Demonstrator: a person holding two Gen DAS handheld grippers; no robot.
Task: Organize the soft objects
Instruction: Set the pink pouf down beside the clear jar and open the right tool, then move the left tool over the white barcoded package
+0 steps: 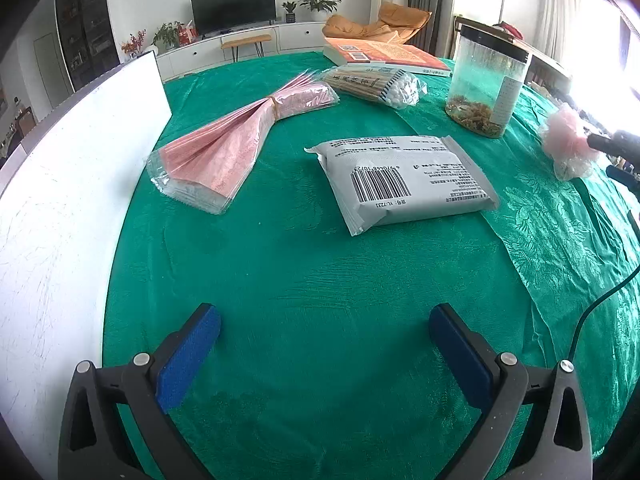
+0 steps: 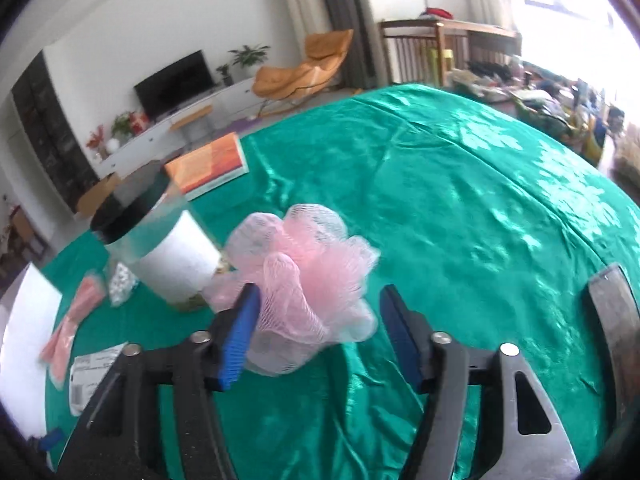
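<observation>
A pink mesh bath pouf (image 2: 304,264) lies on the green tablecloth (image 2: 460,208), between the fingers of my right gripper (image 2: 320,294). The left blue pad (image 2: 240,332) touches its netting, while a gap shows before the right pad, so the jaws stand open around it. From the left wrist view the pouf (image 1: 566,144) sits at the far right with the right gripper's dark fingers against it. My left gripper (image 1: 324,316) hangs open over bare cloth, nothing between its pads. Ahead of it lie a grey-white soft pack (image 1: 404,184), a tied bundle of pink bags (image 1: 224,148) and a bag of cotton swabs (image 1: 376,84).
A clear jar with a black lid (image 1: 484,84) stands just left of the pouf. An orange book (image 1: 384,54) lies at the back. A white board (image 1: 72,184) runs along the left edge. A dark cable (image 1: 592,304) trails at the right. A grey metal strip (image 2: 612,312) lies right of my right gripper.
</observation>
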